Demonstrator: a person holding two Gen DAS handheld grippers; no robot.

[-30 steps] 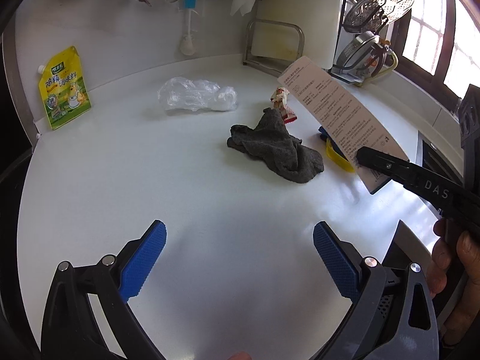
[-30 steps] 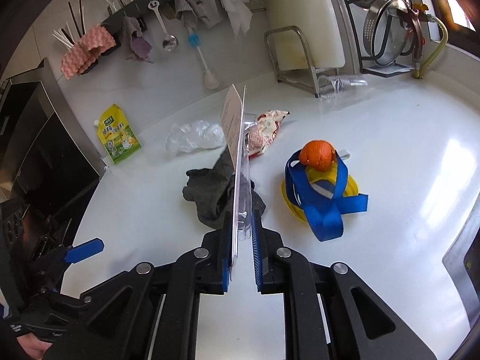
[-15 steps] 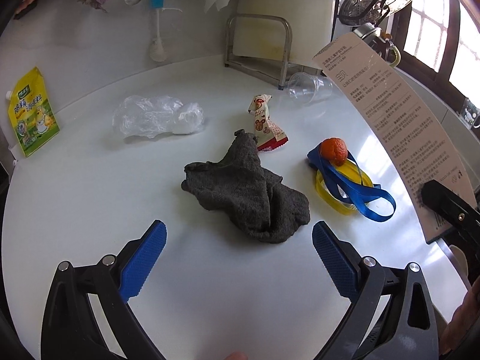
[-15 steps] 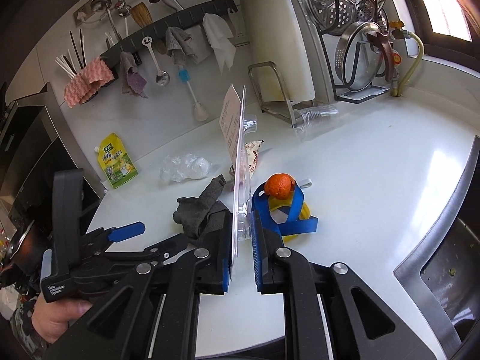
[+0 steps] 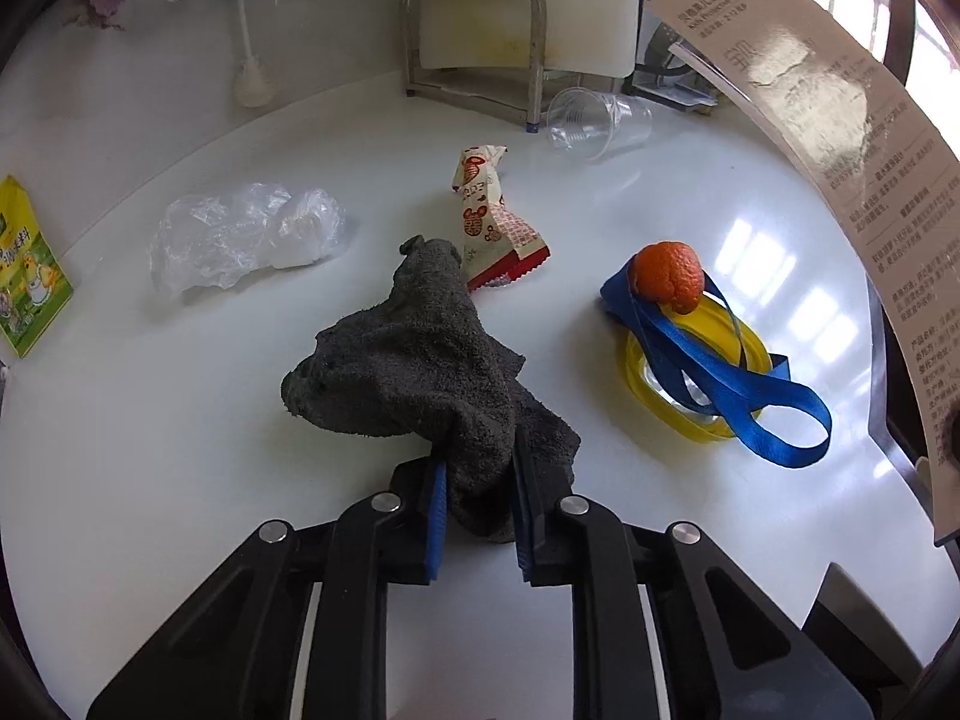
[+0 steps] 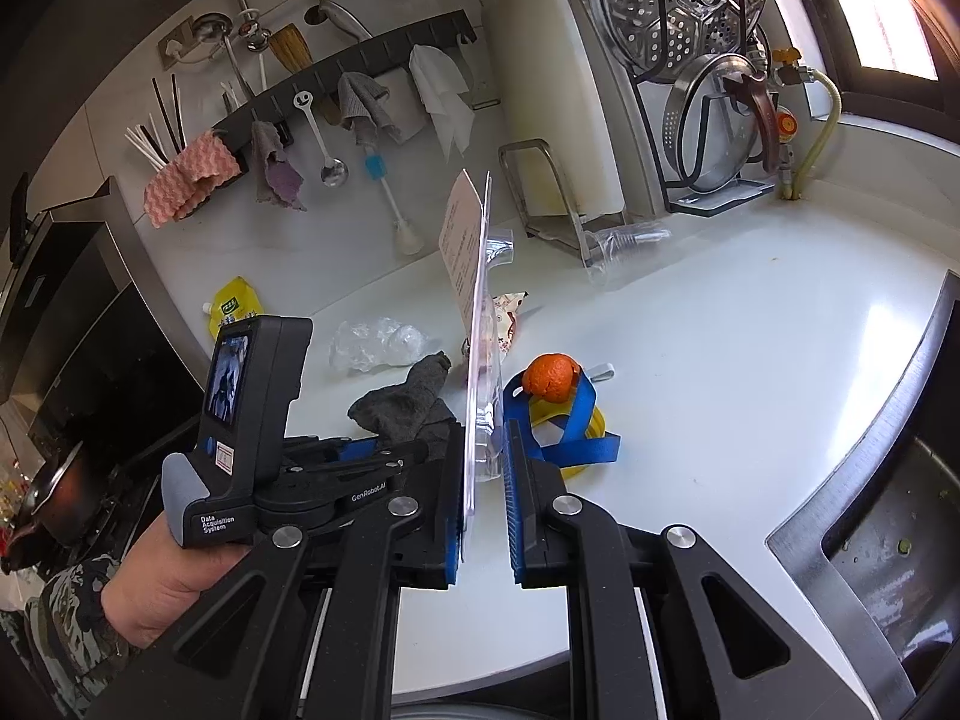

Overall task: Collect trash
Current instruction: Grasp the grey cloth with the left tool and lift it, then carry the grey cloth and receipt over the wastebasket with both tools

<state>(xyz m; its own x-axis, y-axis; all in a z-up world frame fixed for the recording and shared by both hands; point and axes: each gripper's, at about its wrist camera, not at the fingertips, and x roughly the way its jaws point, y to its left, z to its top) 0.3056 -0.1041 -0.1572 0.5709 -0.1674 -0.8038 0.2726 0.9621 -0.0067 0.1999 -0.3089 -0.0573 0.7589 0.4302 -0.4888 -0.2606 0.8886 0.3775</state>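
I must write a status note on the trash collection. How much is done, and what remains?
Nothing visibly binned yet. In hand: the right gripper holds a toothbrush blister pack; the left gripper is closing on the grey cloth. Left on the counter: crumpled plastic bag, snack wrapper, clear cup, orange peel, blue strap.

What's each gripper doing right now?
Left gripper: jaws closing on the dark grey cloth.
Right gripper: shut on the blister pack card.

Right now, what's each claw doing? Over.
Left claw closing on gray rag. Right claw shut on packaging card. Wrapper, peel still out.
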